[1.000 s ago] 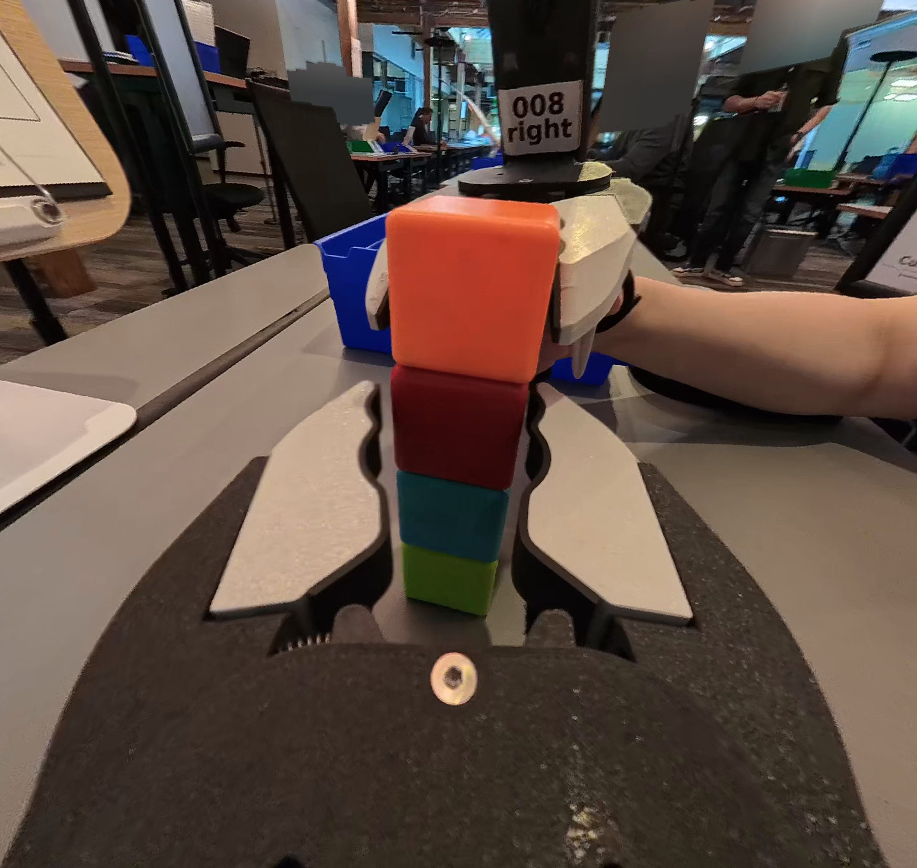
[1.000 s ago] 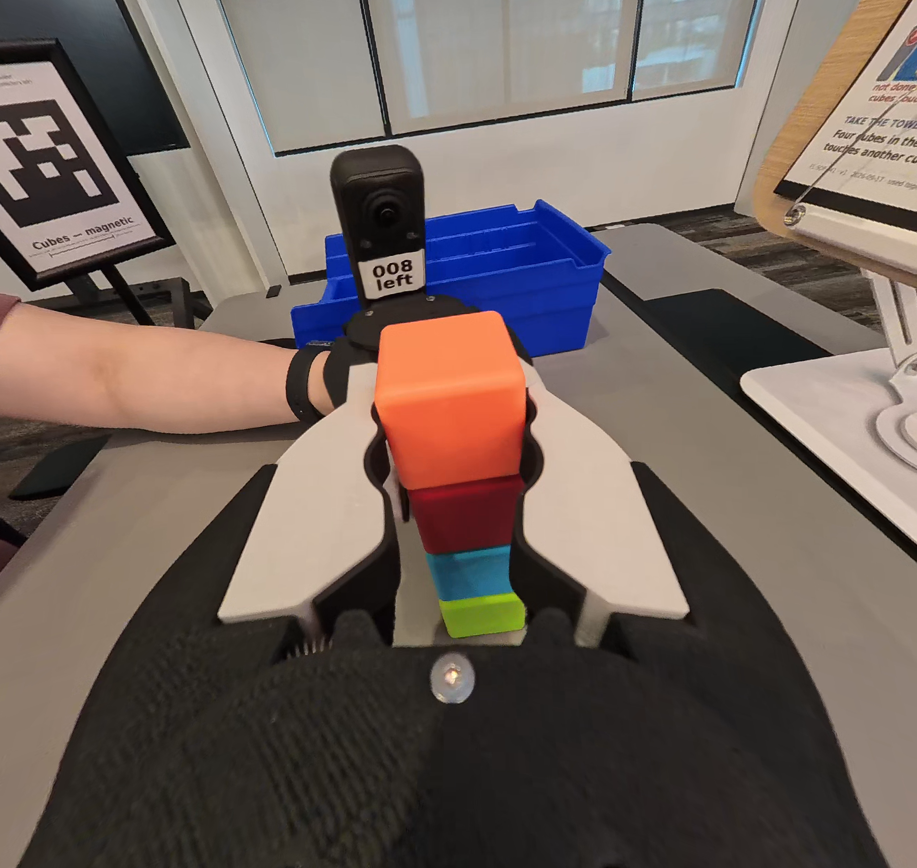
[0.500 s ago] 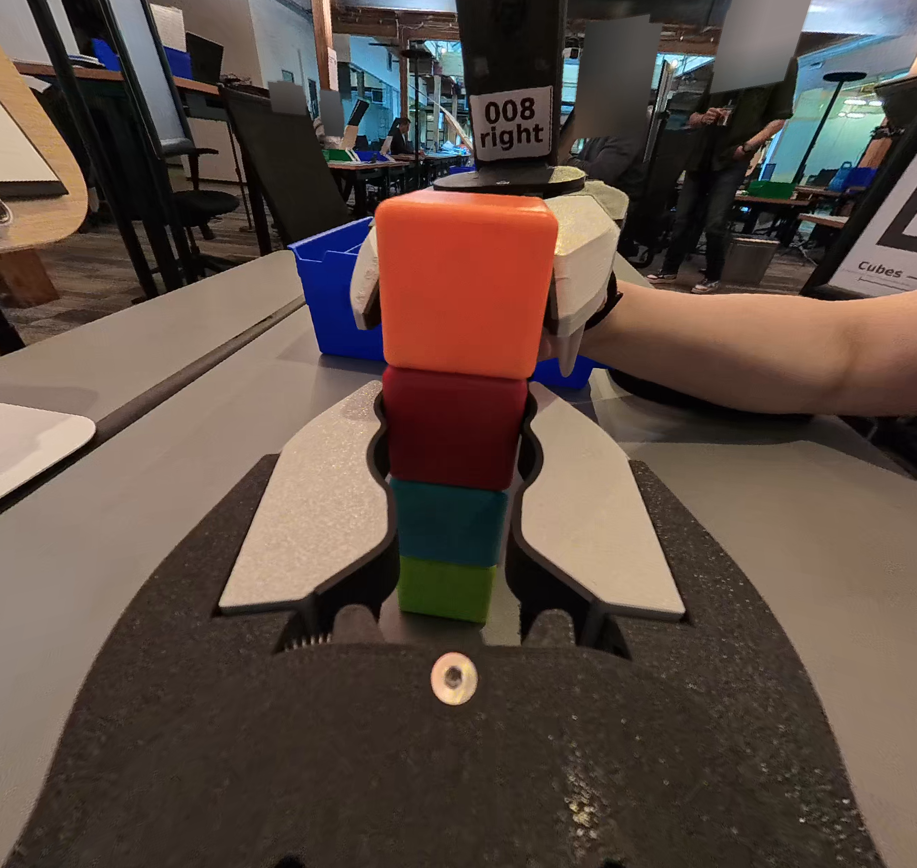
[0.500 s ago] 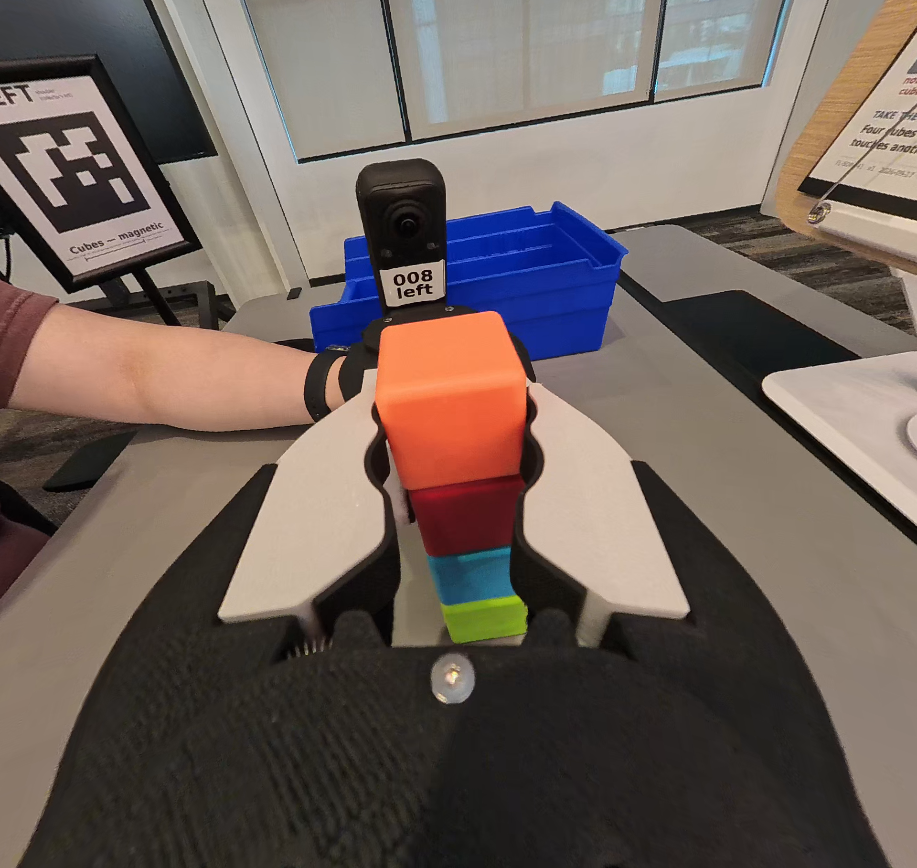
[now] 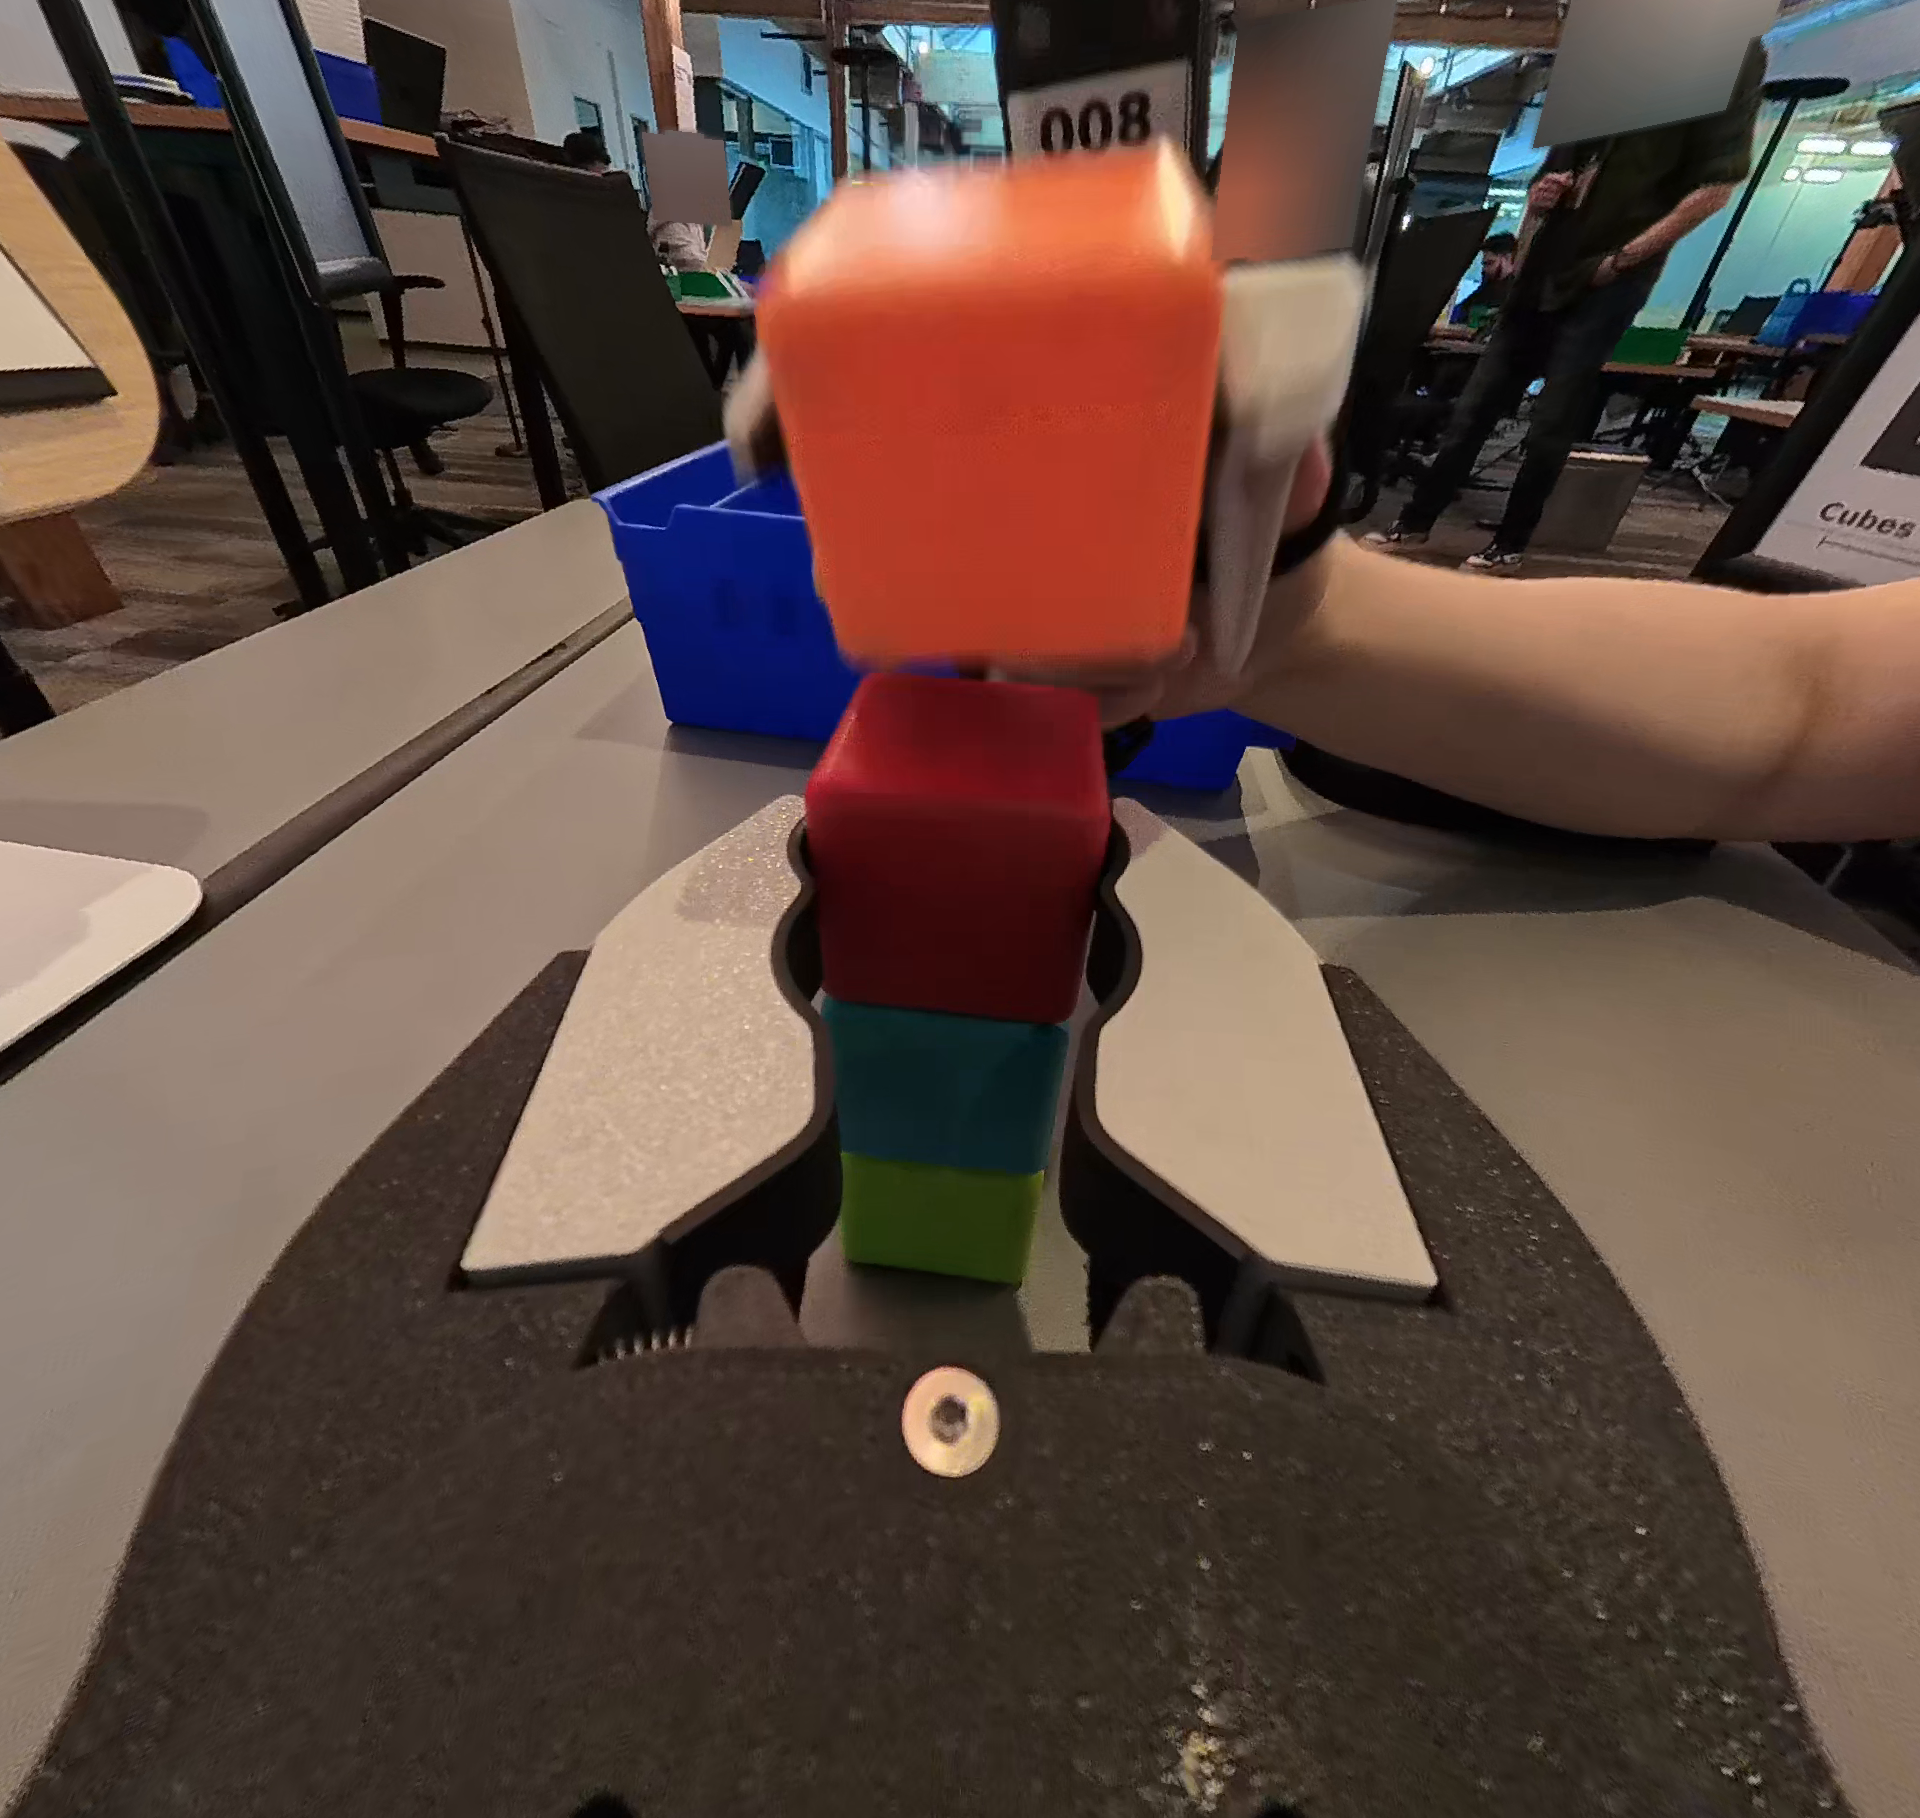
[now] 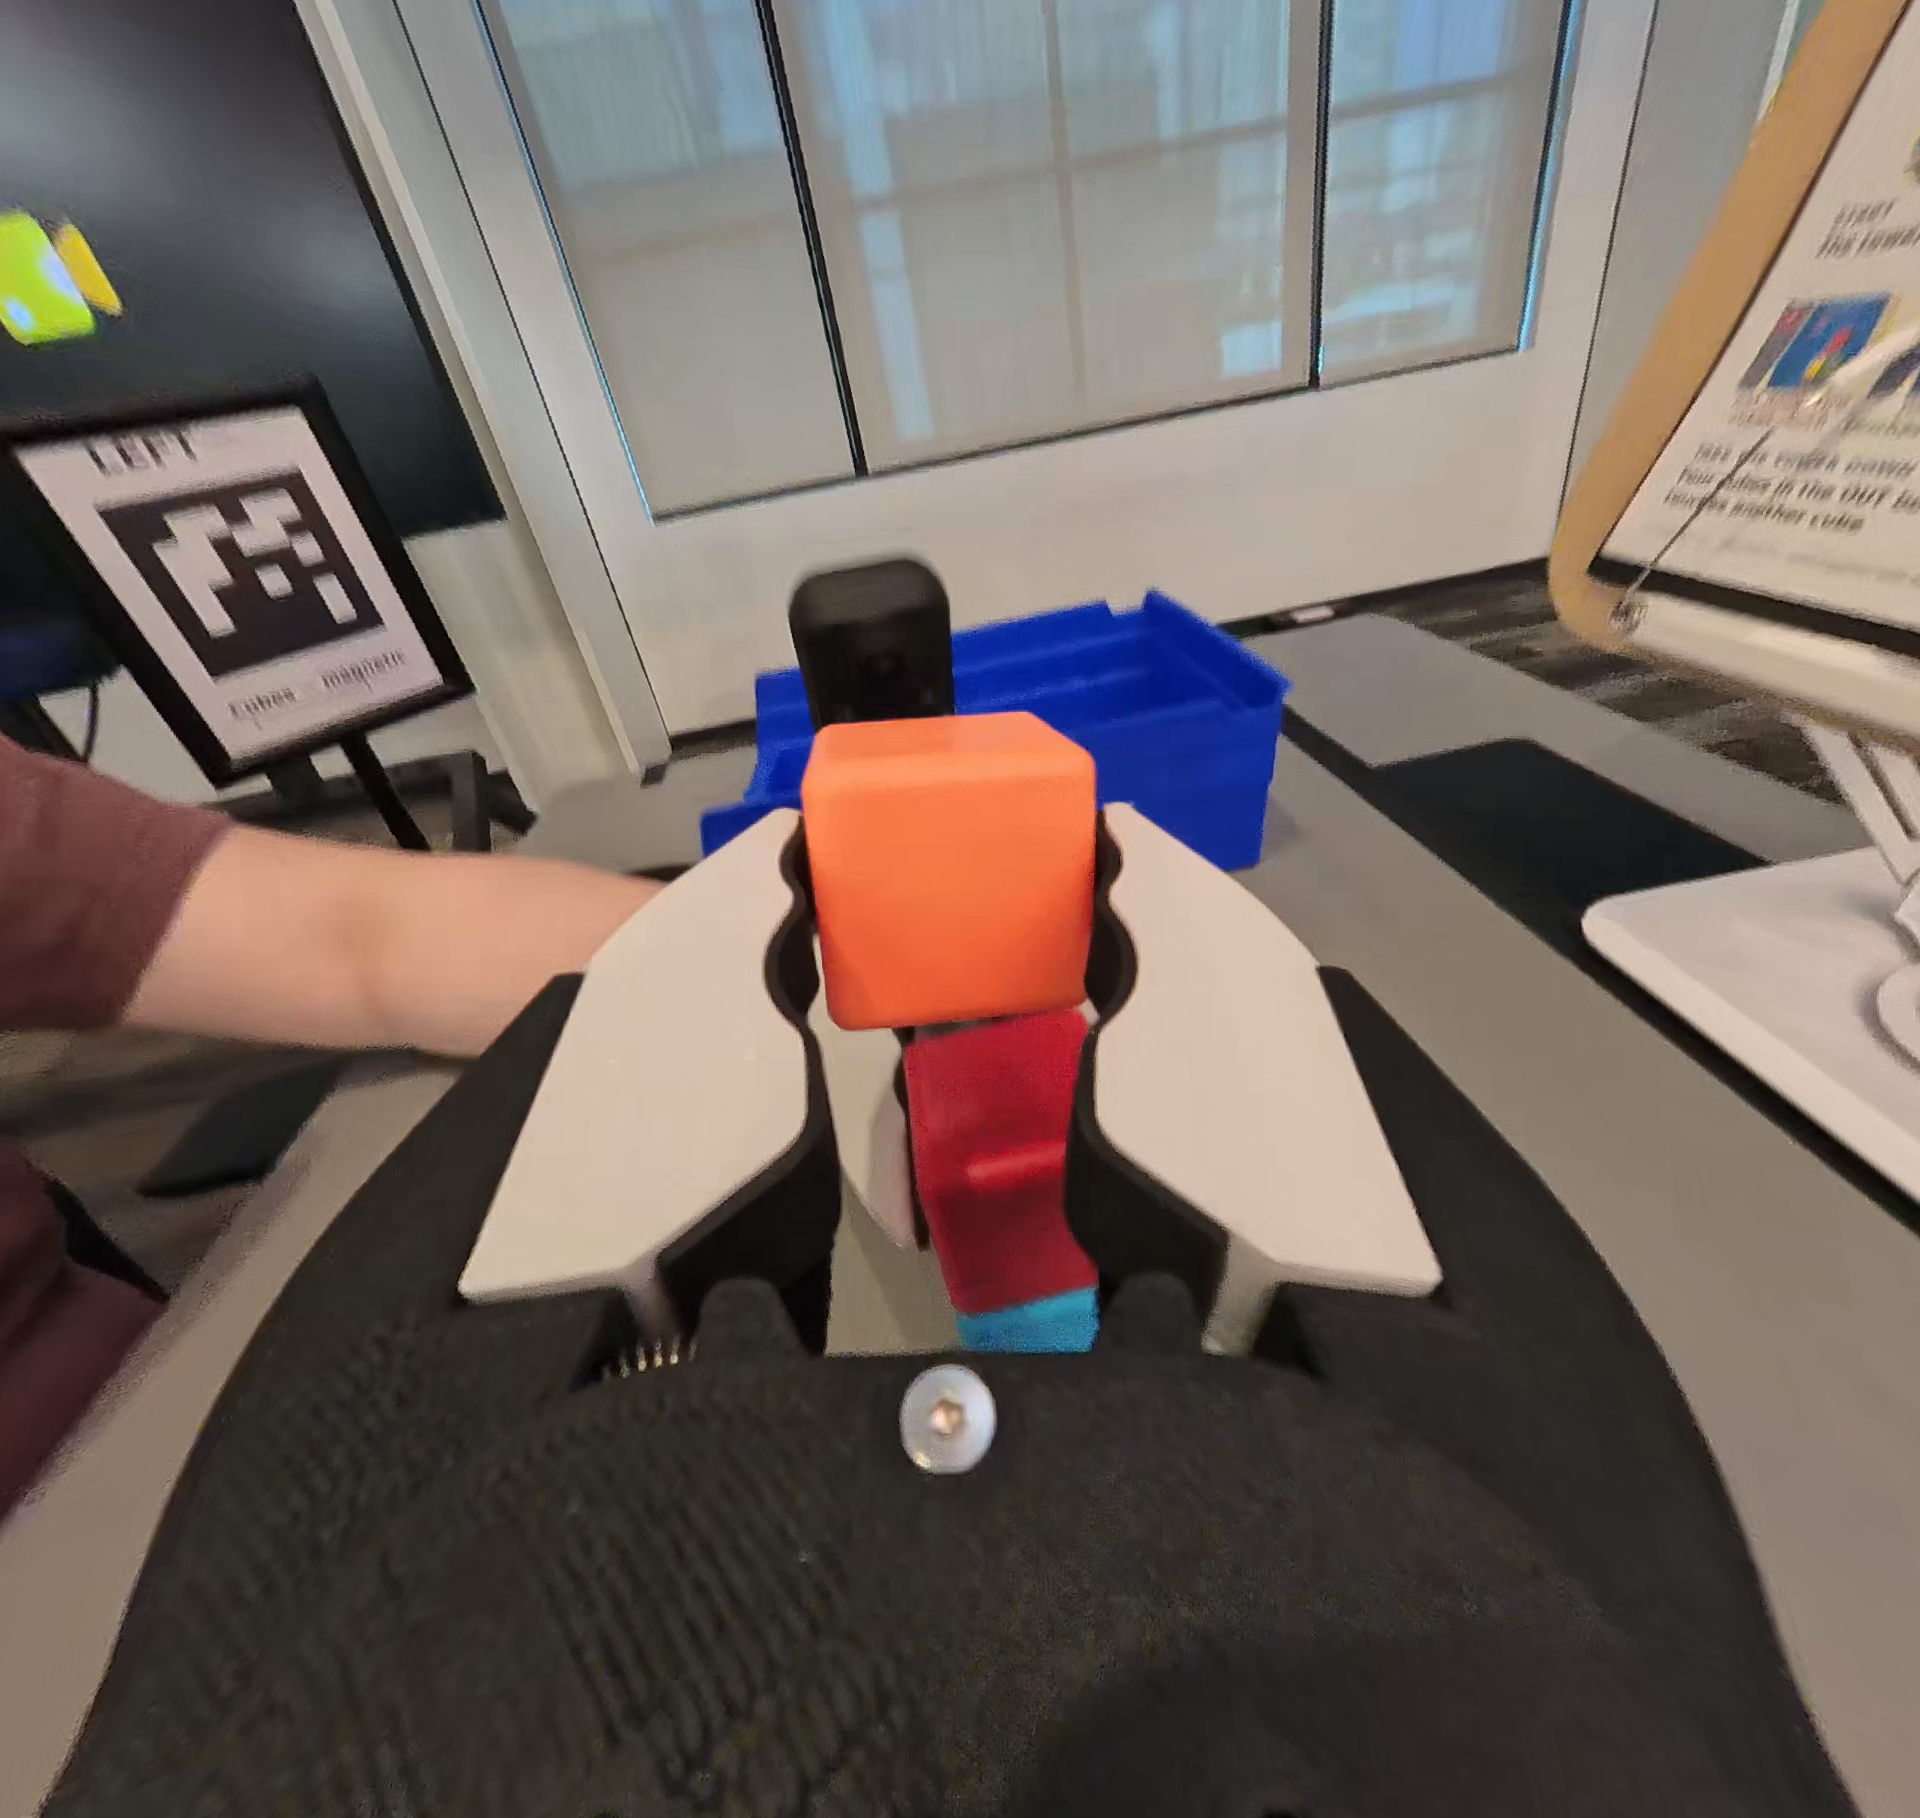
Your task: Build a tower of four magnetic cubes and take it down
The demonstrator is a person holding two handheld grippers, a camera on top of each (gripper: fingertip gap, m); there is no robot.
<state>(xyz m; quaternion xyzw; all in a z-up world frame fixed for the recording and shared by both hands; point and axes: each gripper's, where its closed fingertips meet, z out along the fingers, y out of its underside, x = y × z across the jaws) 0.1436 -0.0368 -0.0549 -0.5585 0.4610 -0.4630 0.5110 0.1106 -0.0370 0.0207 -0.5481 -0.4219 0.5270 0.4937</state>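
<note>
A tower stands on the grey table (image 5: 1558,1093): a green cube (image 5: 940,1218) at the bottom, a teal cube (image 5: 945,1082) on it, a red cube (image 5: 956,864) on top. My left gripper (image 5: 951,833) is shut on the red cube. My right gripper (image 6: 945,833) is shut on the orange cube (image 6: 951,875) and holds it tilted just above the red cube (image 6: 997,1166). In the left wrist view the orange cube (image 5: 997,418) is blurred and apart from the red one. The teal cube (image 6: 1029,1327) shows below; the green cube is hidden there.
A blue bin (image 5: 717,605) stands on the table behind the tower and also shows in the right wrist view (image 6: 1164,719). A white stand base (image 6: 1766,989) with a wooden board is at the right. A framed sign (image 6: 239,584) stands at the left. People stand far off. There is about 8 cm between the tips of the two grippers.
My right gripper has lifted the orange cube off the red cube and tilted it. My left gripper closed on the red cube and still holds it.
</note>
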